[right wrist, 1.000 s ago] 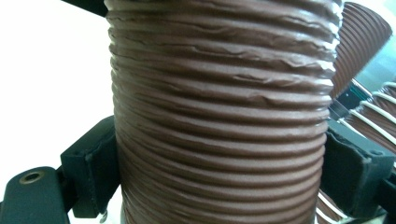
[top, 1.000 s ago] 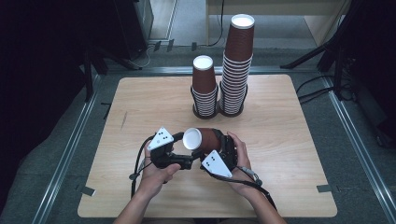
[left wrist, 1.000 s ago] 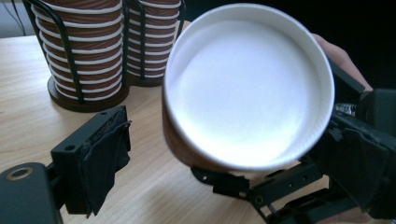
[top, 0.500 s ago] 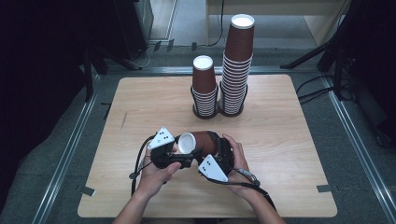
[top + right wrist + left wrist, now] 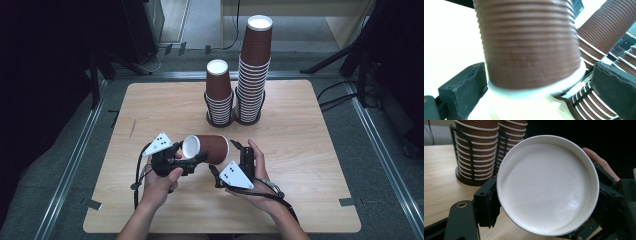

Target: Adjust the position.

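Brown ribbed paper, the cup (image 5: 207, 148) lies on its side above the near middle of the table (image 5: 310, 145), held between the two grippers, its white flat end turned toward the person's left. Half a second ago the cup sat a little more to the left and its white end looked smaller; a second ago that end faced more toward the camera. So the cup has been turned and shifted slightly to the right while being passed or shared between the tools.

From the left gripper (image 5: 544, 220) view, the black jaws sit on either side of the white disc, touching its edge, so this tool looks closed on the cup. From the right gripper (image 5: 536, 87) view, the jaws stand beside the cup's white rim with a gap on at least one side; I cannot tell whether they press it.

Two stacks of cups (image 5: 240, 90) stand in wire holders at the far middle, well apart from the held one. My judgement: the single cup has been freed and is being turned to stand or be set down
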Demonstrator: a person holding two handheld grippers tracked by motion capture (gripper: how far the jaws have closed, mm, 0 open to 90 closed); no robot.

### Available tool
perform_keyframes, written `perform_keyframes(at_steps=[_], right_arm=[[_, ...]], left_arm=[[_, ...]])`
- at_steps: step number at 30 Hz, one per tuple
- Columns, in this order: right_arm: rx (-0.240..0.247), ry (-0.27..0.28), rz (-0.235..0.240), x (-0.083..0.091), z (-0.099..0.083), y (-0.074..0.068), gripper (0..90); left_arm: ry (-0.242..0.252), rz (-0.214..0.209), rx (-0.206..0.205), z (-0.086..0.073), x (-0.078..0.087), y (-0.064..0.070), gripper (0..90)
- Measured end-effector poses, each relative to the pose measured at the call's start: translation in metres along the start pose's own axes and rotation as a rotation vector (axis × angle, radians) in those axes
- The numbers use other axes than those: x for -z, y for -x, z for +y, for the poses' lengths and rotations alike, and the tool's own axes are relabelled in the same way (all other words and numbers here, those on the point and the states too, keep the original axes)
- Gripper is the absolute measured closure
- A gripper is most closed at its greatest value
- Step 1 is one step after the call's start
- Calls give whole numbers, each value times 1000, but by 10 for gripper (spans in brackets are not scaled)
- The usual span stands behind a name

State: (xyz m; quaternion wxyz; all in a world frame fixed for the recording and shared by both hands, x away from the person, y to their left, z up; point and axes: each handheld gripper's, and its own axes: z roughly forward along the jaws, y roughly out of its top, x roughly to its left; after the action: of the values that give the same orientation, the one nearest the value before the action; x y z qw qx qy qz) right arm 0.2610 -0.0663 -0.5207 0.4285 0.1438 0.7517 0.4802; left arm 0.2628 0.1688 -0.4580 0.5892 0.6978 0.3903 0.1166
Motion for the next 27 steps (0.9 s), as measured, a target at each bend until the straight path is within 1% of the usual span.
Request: perform_keyframes(at_steps=[1,3,4,5,6,7,8,9,10,11,12,13,14,15,18,19,20,21,22,23,24,25,26,27], right_arm=[[-9,-2,0,0,0,0,7],[-50,-15,-2,1,1,2,7],[-50,-15,-2,1,1,2,7],[-114,-37,11,2,3,3,26],[-114,-37,11,2,3,3,26],[-142,-54,27,3,4,4,53],[-203,-67,71,5,6,4,69],[-233,-62,89,6,7,3,70],[-285,-59,117,8,10,3,70],[-314,-57,125,9,12,4,70],[-367,-55,129,11,15,4,69],[-367,-55,129,11,15,4,69],[-467,-62,135,13,19,7,69],[-508,-66,136,13,20,9,70],[-660,-109,129,15,22,14,69],[-660,-109,129,15,22,14,69],[-729,-125,122,15,22,15,66],[-729,-125,122,15,22,15,55],[-772,-132,131,15,23,15,42],[-815,-127,142,16,22,16,30],[-906,-123,135,18,23,18,24],[-948,-118,131,19,23,20,18],[-948,-118,131,19,23,20,18],[-1067,-106,128,22,21,24,10]], left_arm=[[0,0,0,0,0,0,229],[25,20,10,1,4,-5,229],[25,20,10,1,4,-5,229],[37,33,14,1,6,-7,229],[37,33,14,1,6,-7,229],[41,39,14,0,6,-8,229],[55,44,17,0,7,-9,229],[55,44,17,0,7,-9,229],[66,50,14,-1,8,-10,229],[66,50,14,-1,8,-10,229],[73,51,13,-1,9,-12,229],[73,51,13,-1,9,-12,228],[79,55,18,-1,9,-13,228],[79,55,18,-1,9,-13,228],[82,57,23,-2,9,-14,229],[82,57,23,-2,9,-14,228],[82,57,22,-3,9,-14,228],[81,57,22,-3,9,-14,228],[82,58,21,-3,8,-14,229],[84,57,22,-4,8,-14,229],[86,57,21,-4,8,-14,229],[86,57,21,-4,8,-14,228],[88,58,21,-4,7,-14,228],[89,59,20,-5,7,-14,228]])
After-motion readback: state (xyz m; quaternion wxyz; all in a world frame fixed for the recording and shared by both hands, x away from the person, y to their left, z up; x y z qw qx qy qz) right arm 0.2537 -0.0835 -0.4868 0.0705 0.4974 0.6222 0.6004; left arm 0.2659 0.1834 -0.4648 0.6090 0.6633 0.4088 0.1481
